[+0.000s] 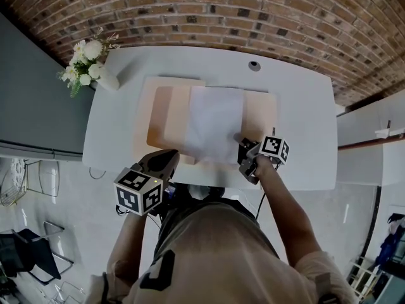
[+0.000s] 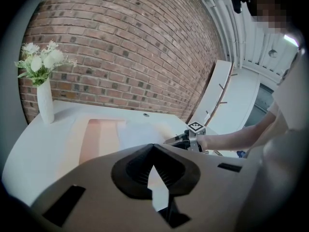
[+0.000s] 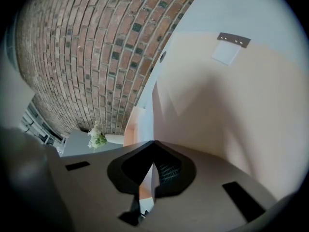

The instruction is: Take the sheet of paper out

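Currently white sheet of paper (image 1: 215, 122) lies across flat tan folder (image 1: 163, 116) on white tabletop (image 1: 304, 106), long axis running away from the person. Right gripper (image 1: 243, 145) is nearer, at the sheet's near right edge, apparently clenched on it. Left gripper (image 1: 169, 160) is closed and empty, off near-left.

On the white rectangular worktop (image 1: 297, 106), a stack of peach card folders (image 1: 161, 116) lies in the middle, and the white sheet of paper (image 1: 215, 122) lies on it, toward its right. A white ceramic vase of flowers (image 1: 107, 79) stands at the far left corner. My right gripper (image 1: 243, 149) is at the sheet's near right corner. My left gripper (image 1: 166, 160) hangs over the worktop's near edge, left of the sheet.
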Action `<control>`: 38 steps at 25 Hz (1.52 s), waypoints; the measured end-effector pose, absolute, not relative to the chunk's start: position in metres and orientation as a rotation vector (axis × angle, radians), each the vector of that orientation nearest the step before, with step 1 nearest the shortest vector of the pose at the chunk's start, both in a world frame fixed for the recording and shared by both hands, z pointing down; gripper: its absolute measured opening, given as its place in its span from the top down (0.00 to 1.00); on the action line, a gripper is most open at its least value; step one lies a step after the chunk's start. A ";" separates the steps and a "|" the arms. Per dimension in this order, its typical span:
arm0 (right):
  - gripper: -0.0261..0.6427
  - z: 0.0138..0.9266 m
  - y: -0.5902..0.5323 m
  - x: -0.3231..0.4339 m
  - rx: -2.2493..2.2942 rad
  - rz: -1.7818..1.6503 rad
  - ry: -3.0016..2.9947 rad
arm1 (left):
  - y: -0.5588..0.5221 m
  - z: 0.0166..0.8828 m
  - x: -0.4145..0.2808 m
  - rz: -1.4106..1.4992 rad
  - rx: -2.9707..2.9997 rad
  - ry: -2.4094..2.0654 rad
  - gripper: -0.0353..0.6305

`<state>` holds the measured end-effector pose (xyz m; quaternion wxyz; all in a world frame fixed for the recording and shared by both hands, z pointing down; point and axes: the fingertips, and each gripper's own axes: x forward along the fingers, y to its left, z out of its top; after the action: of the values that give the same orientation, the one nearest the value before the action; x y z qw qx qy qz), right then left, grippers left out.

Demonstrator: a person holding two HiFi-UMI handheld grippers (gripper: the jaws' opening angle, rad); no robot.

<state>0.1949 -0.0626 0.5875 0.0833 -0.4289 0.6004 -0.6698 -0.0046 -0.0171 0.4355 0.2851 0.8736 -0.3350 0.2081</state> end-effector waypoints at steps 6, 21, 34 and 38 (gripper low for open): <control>0.92 0.583 -0.060 0.206 -1.267 -1.986 1.797 | -0.018 0.434 -0.001 0.561 2.331 -0.942 0.93; 0.92 0.582 -0.046 0.238 -1.237 -1.963 1.803 | -0.003 0.429 0.030 0.558 2.344 -0.976 0.93; 0.92 0.571 -0.036 0.256 -1.235 -1.935 1.833 | 0.017 0.429 0.036 0.573 2.323 -0.982 0.93; 0.93 0.565 -0.033 0.259 -1.248 -1.927 1.837 | 0.021 0.431 0.035 0.572 2.317 -0.963 0.93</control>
<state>0.2586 -0.0335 0.5652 0.1003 -0.4223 0.6215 -0.6521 0.0350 0.0210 0.4312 0.2804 0.8642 -0.3593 0.2133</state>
